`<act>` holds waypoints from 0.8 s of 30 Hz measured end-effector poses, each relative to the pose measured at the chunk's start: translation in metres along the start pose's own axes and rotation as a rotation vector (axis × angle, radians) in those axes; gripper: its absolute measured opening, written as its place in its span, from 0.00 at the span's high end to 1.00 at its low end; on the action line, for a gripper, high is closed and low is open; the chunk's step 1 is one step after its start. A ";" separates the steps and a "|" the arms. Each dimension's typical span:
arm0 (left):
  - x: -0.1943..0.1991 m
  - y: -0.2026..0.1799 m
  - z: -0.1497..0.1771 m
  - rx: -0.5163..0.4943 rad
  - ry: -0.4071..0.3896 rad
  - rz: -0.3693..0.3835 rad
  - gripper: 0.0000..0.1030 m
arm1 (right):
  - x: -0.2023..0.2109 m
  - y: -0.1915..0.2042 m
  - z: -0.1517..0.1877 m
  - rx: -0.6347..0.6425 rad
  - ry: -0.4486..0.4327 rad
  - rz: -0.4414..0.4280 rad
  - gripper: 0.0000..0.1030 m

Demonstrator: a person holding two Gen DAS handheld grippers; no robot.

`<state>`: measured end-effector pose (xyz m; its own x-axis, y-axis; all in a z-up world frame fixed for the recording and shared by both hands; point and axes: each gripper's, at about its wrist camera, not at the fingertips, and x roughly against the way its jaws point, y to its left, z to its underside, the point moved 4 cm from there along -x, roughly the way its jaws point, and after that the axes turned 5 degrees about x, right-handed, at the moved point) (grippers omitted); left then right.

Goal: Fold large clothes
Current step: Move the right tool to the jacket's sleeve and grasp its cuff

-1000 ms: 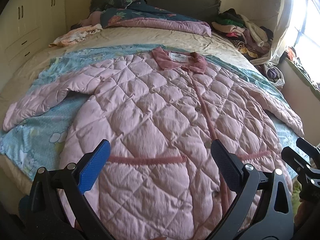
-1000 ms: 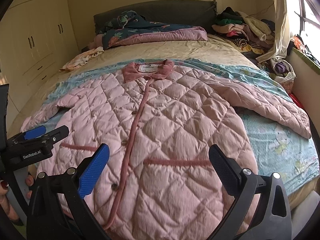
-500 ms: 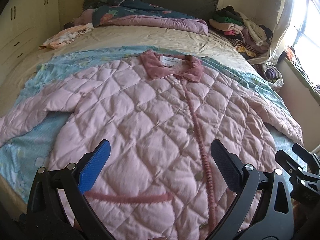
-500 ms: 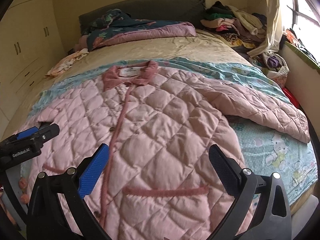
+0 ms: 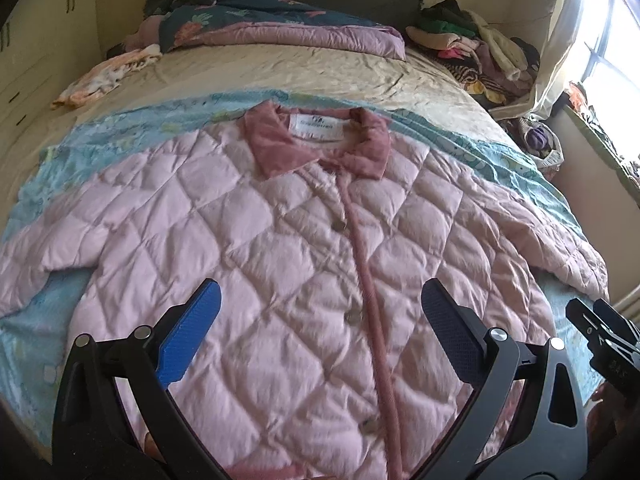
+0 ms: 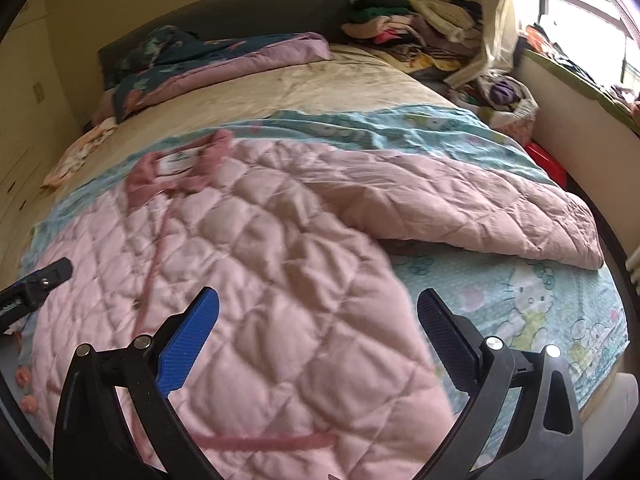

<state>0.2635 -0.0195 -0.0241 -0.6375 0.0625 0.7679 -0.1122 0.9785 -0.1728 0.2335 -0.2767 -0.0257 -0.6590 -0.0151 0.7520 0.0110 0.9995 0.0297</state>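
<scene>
bed (image 5: 280, 76): pink quilted jacket (image 5: 280, 248) flat, front up, long axis collar-far to hem-near | right sleeve (image 6: 460, 200) lies ahead-right of right gripper (image 6: 318, 322), the nearer one | left gripper (image 5: 320, 308) over chest | both spread, holding nothing

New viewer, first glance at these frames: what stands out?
A pink quilted jacket lies spread face-up and buttoned across a blue cartoon-print sheet on the bed. Both tools, left and right, hover open above it. A clothes heap sits at the far right corner.
</scene>
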 end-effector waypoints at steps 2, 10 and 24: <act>-0.006 -0.003 -0.006 -0.006 0.002 -0.004 0.09 | -0.007 -0.013 -0.003 -0.022 0.008 0.019 0.04; -0.046 -0.015 -0.020 -0.023 0.052 -0.030 0.09 | -0.042 -0.087 -0.004 -0.188 0.054 0.086 0.04; -0.102 -0.032 -0.039 -0.030 0.068 -0.063 0.09 | -0.093 -0.237 0.014 -0.627 0.084 0.134 0.04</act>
<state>0.3616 -0.0491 -0.0725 -0.5767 0.0133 0.8169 -0.1265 0.9864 -0.1053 0.2816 -0.5117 -0.1115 -0.5607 0.0813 0.8240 0.5431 0.7874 0.2918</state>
